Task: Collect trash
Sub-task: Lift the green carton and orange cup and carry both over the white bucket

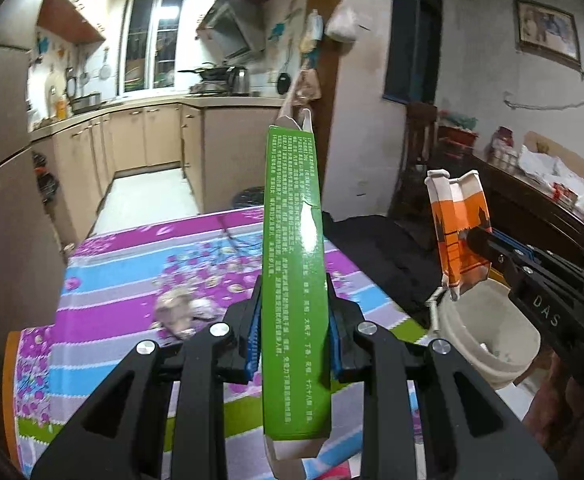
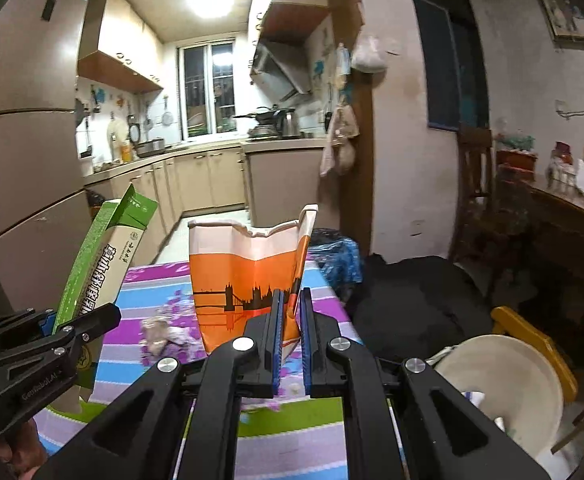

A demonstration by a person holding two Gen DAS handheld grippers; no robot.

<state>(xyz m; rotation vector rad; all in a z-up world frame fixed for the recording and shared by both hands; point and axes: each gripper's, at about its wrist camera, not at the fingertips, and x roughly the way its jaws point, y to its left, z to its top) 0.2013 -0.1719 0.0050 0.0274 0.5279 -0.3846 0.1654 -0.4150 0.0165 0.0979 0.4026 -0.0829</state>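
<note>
Both grippers loaded, both items lifted clear of the table [image 1: 104,256]. Left gripper [image 1: 294,320] is clamped on the green carton [image 1: 294,240], jaws pressing its two long sides, the carton standing up along the fingers with its torn top flap toward 12 o'clock. Right gripper [image 2: 291,336] is closed on the orange packet [image 2: 248,276] (flattened, city-skyline print), pinching it near its right fold; the packet stands upright, open end up. In the left wrist view the packet hangs at 3 o'clock, directly over the near rim of the white bin [image 1: 488,332]; in the right wrist view the bin sits at 4 to 5 o'clock, beside the table's right edge, with some scraps visible inside. One crumpled wrapper [image 1: 180,312] lies on the floral cloth at about 9 o'clock of the left fingers, untouched. Judged step: carry-to-bin, packet nearly placed. Next move likely calls for shifting the right gripper further over the bin mouth before parting the jaws, then swinging the carton rightward toward 3 o'clock; its length probably wants tilting to drop in cleanly.
</note>
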